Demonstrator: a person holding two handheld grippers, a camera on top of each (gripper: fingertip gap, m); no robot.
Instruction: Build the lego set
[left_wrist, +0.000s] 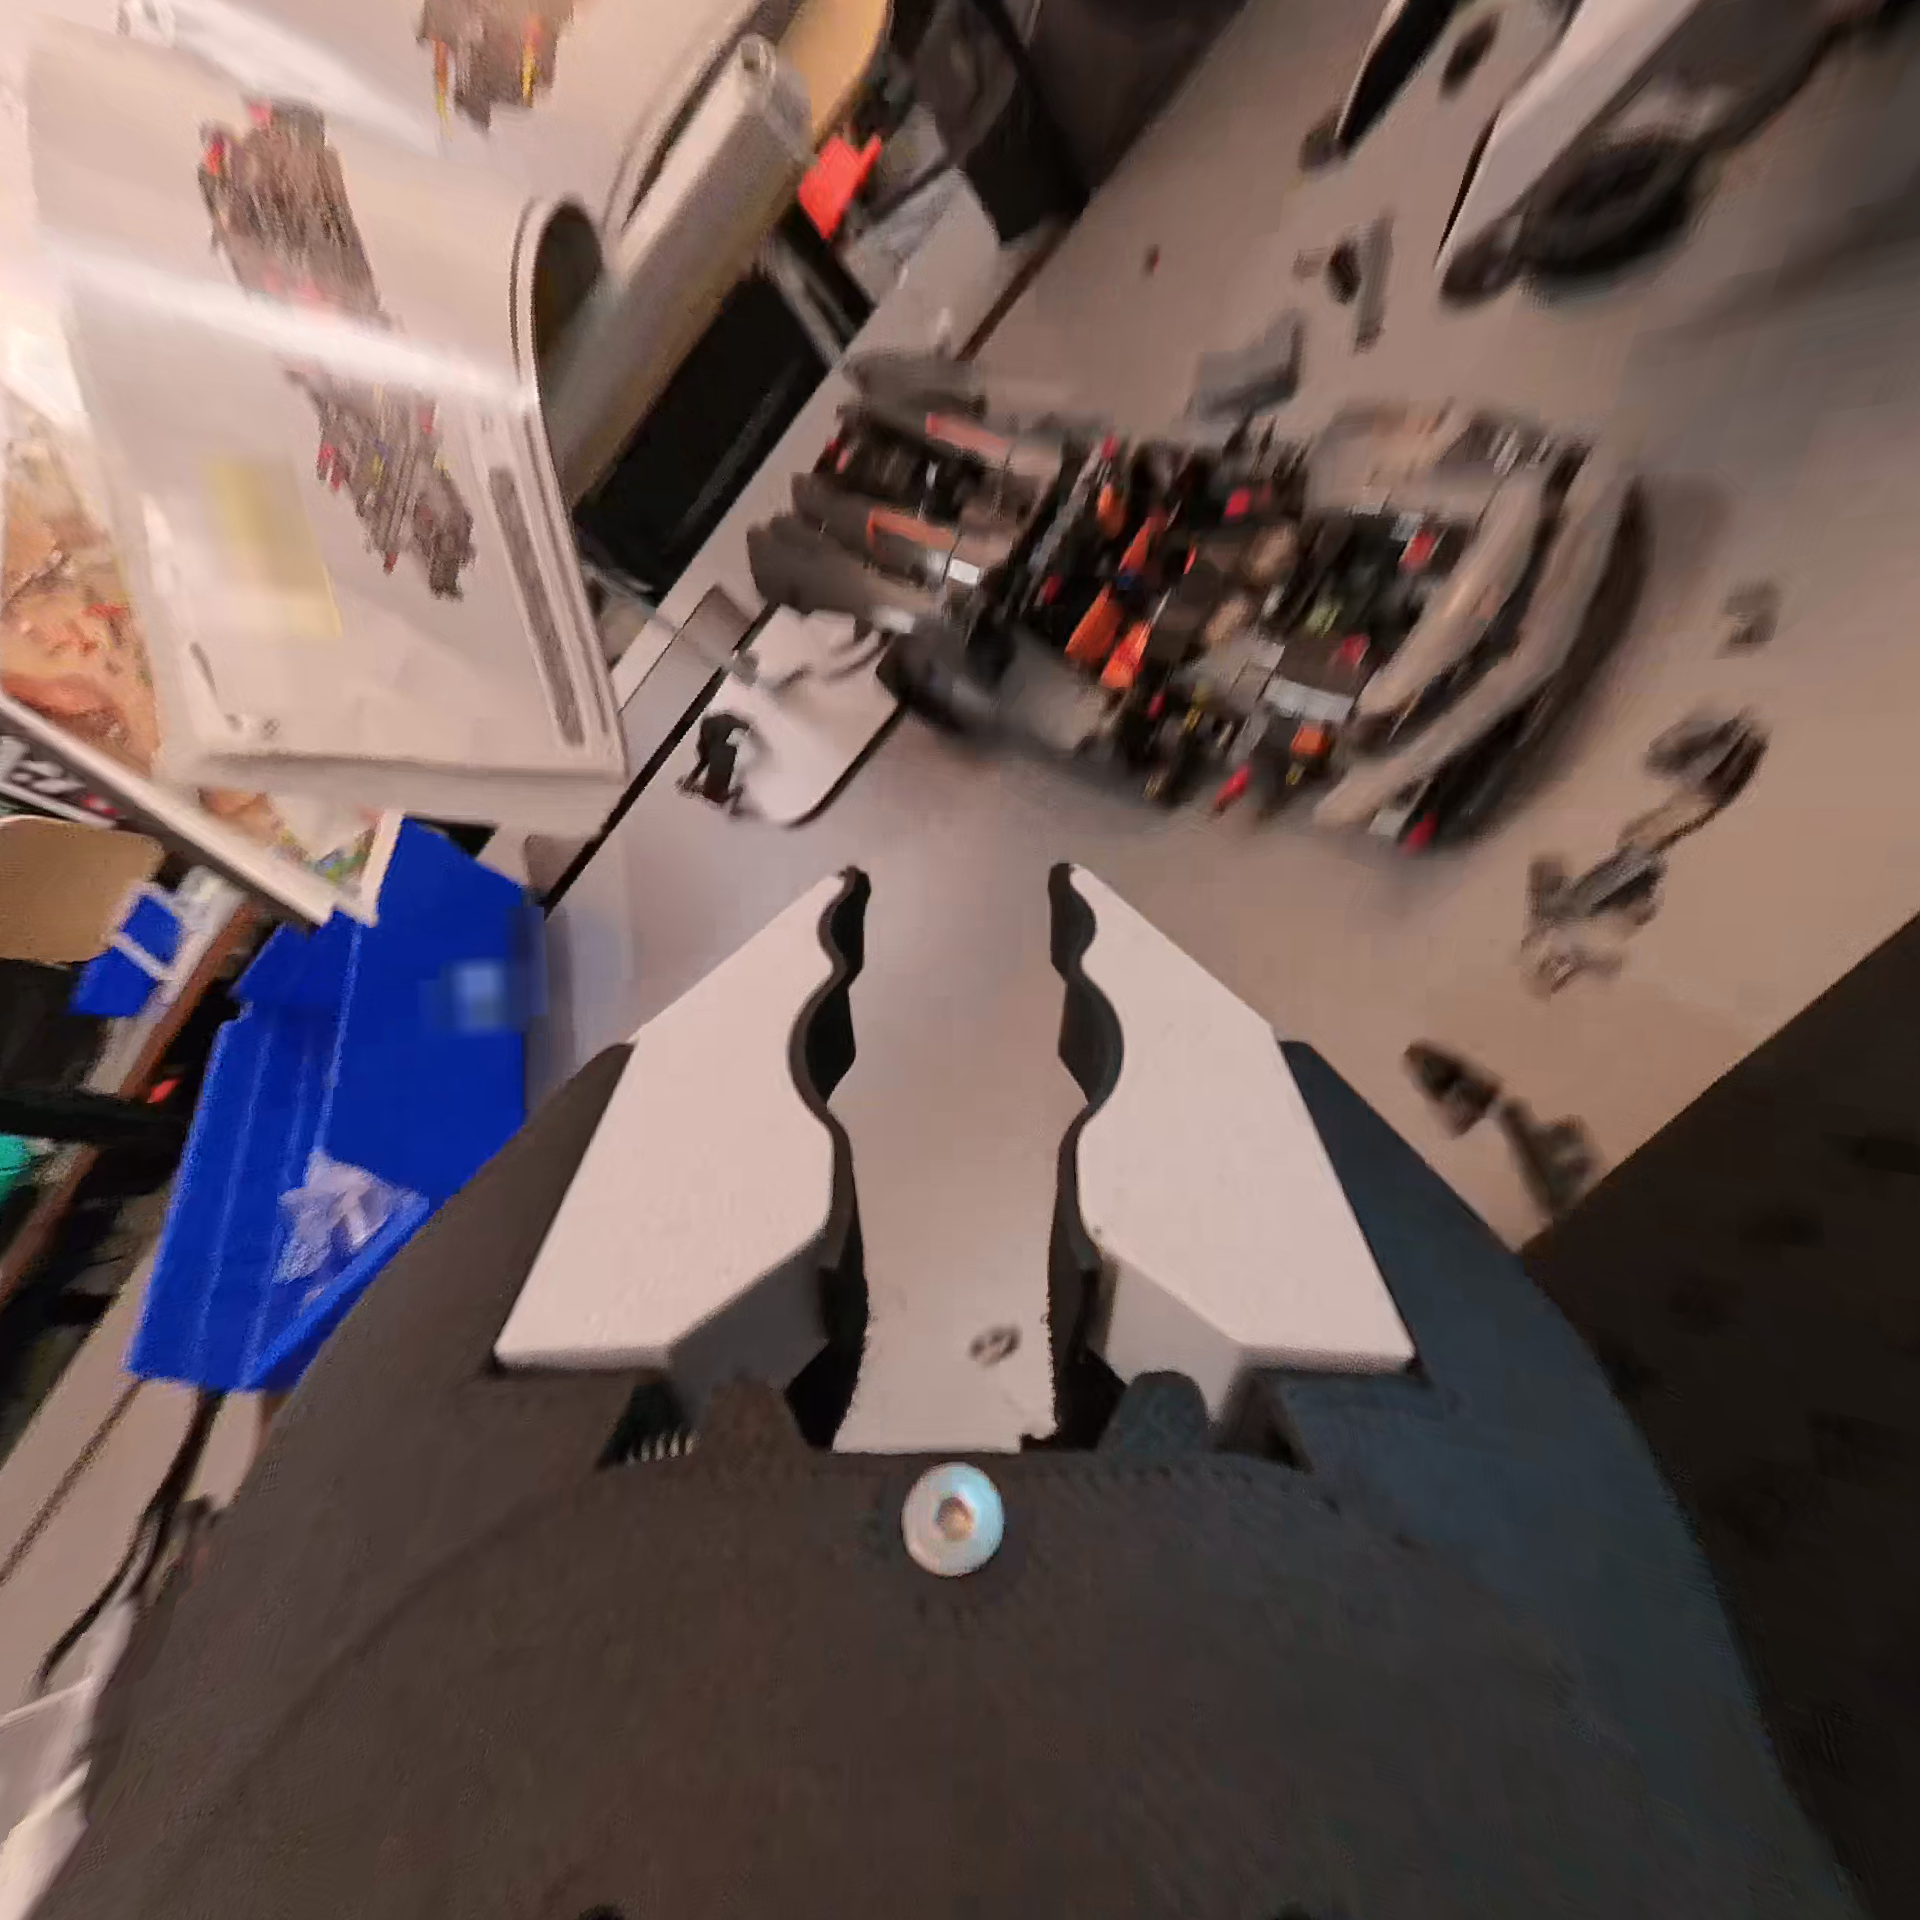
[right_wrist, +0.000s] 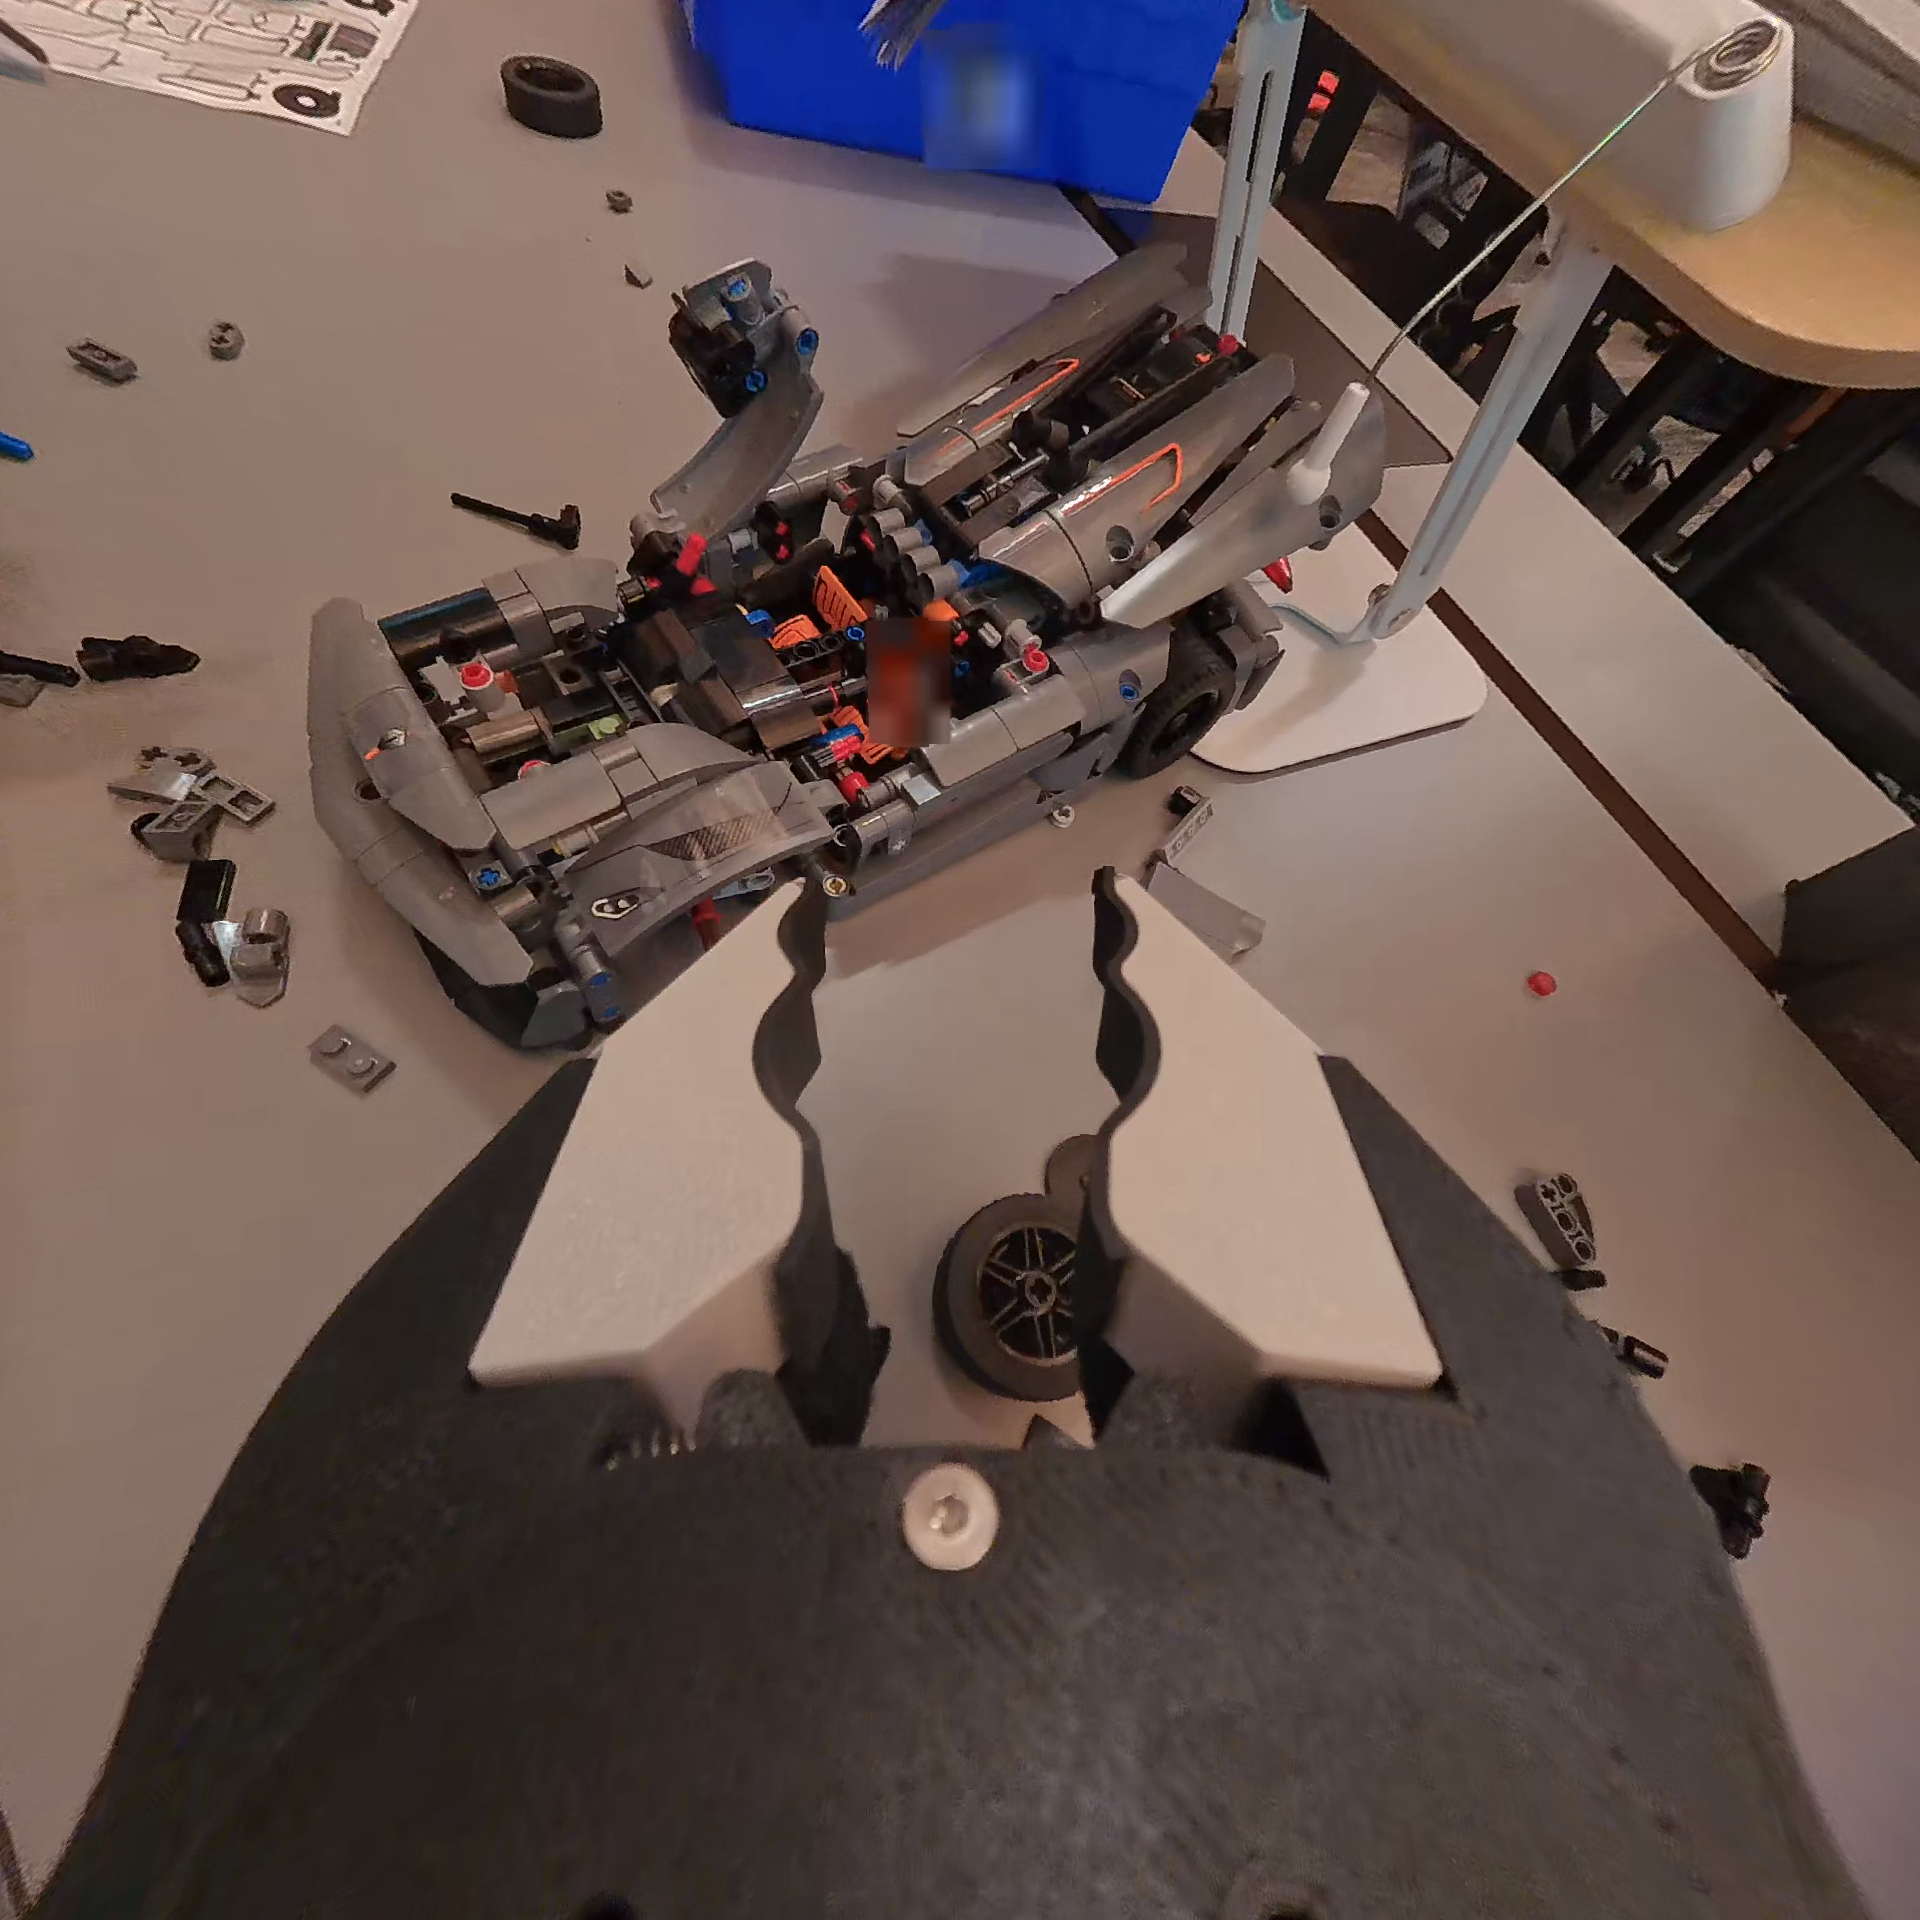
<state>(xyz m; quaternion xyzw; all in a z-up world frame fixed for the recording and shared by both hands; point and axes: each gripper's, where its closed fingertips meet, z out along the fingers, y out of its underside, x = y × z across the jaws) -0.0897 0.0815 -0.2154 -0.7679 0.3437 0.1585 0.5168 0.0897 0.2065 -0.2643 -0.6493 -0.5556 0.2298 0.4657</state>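
A partly built grey lego car (right_wrist: 790, 665) with black, orange and red parts lies on the grey table (right_wrist: 312, 1247). It also shows, blurred, in the left wrist view (left_wrist: 1195, 623). My right gripper (right_wrist: 951, 894) is open and empty, its tips just in front of the car's near side. A loose black wheel (right_wrist: 1013, 1294) lies on the table under the right gripper, between its fingers. My left gripper (left_wrist: 956, 883) is open and empty above bare table, short of the car. An open instruction booklet (left_wrist: 312, 416) stands on a stand at the left.
Loose grey and black pieces (right_wrist: 203, 852) lie left of the car, and more lie at the right (right_wrist: 1558, 1216). A black tyre (right_wrist: 551, 96) and a sticker sheet (right_wrist: 229, 52) lie at the back. A blue bin (right_wrist: 966, 83) and a white stand base (right_wrist: 1361, 696) are behind the car. The white stand base (right_wrist: 1361, 696) is closer to my right gripper, around 25 centimeters from its tips; the left tips are 35 centimeters off.
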